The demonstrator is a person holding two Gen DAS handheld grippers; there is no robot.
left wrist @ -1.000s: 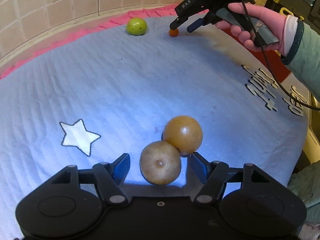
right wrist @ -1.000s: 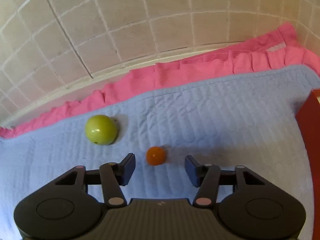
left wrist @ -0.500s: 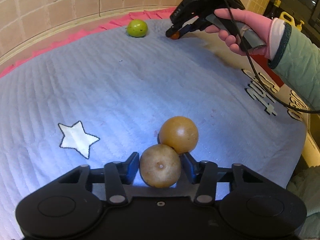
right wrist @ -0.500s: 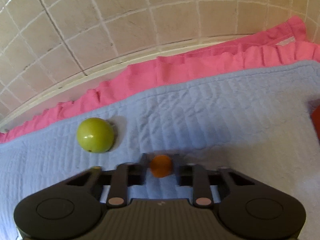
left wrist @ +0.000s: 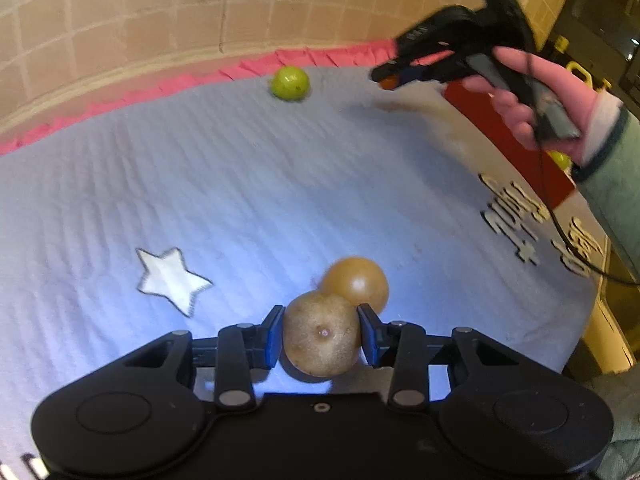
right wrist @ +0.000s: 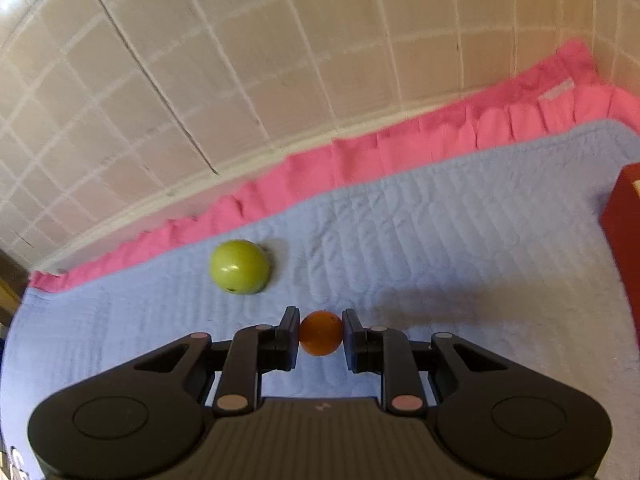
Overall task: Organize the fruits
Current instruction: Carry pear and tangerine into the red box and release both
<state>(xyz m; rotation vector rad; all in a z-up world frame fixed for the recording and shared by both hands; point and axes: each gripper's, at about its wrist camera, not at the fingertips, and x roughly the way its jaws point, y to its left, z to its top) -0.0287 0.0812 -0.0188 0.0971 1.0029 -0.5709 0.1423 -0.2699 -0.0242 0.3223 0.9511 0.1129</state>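
My left gripper (left wrist: pixel 321 330) is shut on a speckled brown round fruit (left wrist: pixel 322 336), lifted a little off the pale blue quilt (left wrist: pixel 260 184). A smoother brown fruit (left wrist: pixel 356 282) lies on the quilt just beyond it. My right gripper (right wrist: pixel 321 332) is shut on a small orange fruit (right wrist: pixel 321 333), raised above the quilt (right wrist: pixel 440 240). In the left wrist view that right gripper (left wrist: pixel 390 79) hangs in a hand at the far right, with the orange fruit (left wrist: pixel 387 83) between its tips. A green apple (right wrist: pixel 239 267) rests near the pink border; it is the green apple (left wrist: pixel 290 83) at the far edge.
A red box (right wrist: pixel 624 248) stands at the right edge of the quilt; the same red box (left wrist: pixel 516 140) shows under the hand. A white star patch (left wrist: pixel 172 280) and stitched lettering (left wrist: pixel 532 220) mark the quilt. A tiled wall (right wrist: pixel 280 60) rises behind the pink frill (right wrist: pixel 360 160).
Both grippers closed on their fruits, the left on the speckled brown one, the right on the small orange one. Both then lifted off the quilt.
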